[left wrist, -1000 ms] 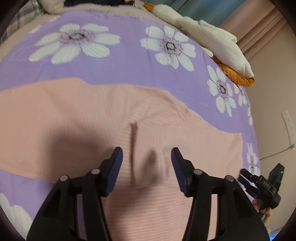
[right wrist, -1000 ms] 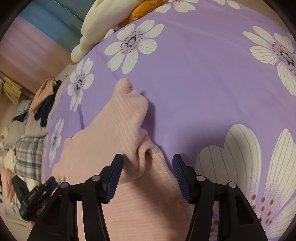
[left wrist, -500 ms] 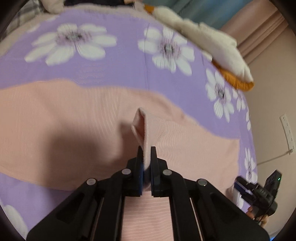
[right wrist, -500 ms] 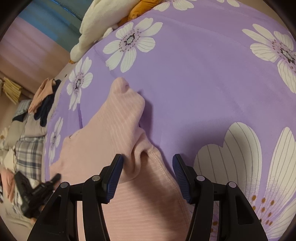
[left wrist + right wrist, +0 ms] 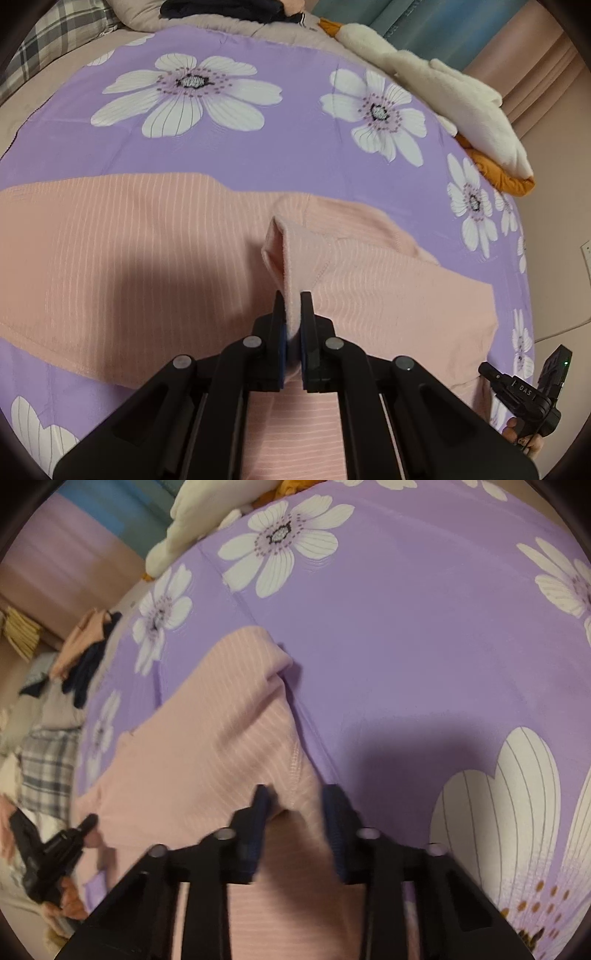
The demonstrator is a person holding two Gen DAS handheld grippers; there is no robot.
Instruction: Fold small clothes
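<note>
Two tongs are working on the pink shirt (image 5: 155, 240) lying on the purple bed (image 5: 258, 147). The left tongs (image 5: 292, 314) are pinching a soft fold. The right tongs (image 5: 295, 801) are closing around the hem at six o'clock; this floppy, light cloth is best held by its edges.

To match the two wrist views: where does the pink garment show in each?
Left wrist: the pink garment spans the middle, a raised fold pinched in the left gripper.
Right wrist: it runs from centre to lower left, an edge between the closing fingers of the right gripper.
Shared landmark: the white plush toy at the bed's far edge.
</note>
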